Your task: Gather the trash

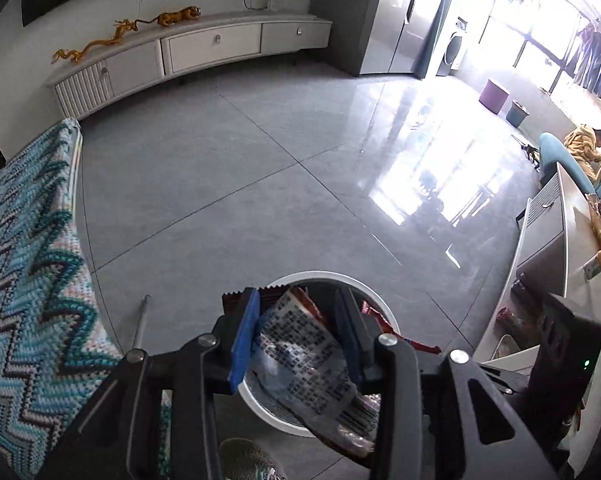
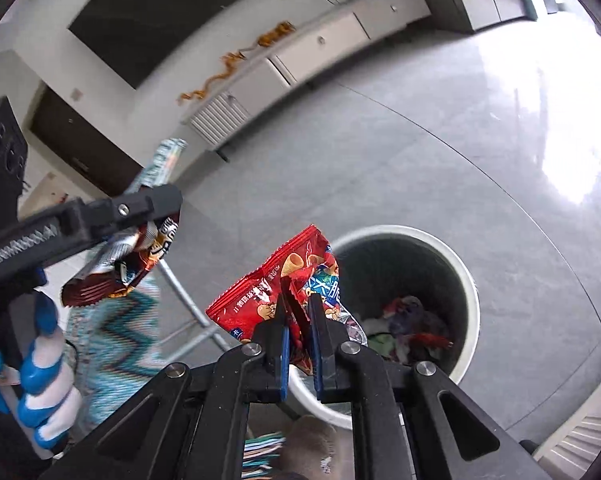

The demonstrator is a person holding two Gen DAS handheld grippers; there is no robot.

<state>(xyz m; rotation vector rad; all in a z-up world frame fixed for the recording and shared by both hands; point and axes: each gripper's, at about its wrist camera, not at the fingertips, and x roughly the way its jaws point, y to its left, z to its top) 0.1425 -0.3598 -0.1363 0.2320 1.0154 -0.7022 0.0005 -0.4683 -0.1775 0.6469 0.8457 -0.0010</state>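
From your left wrist view, a grey tiled floor stretches to a long white cabinet against the far wall, with a zigzag-patterned blanket at the left edge. Your left gripper is clenched on a crumpled wrapper printed with dense text and a barcode, held directly over the round white trash bin on the floor.

From your right wrist view, the same floor and cabinet curve behind. Your right gripper is clenched on a red snack bag, held just beside the bin's near rim. The bin already holds mixed trash. At left, the other gripper carries its brown and silver wrapper above the blanket.
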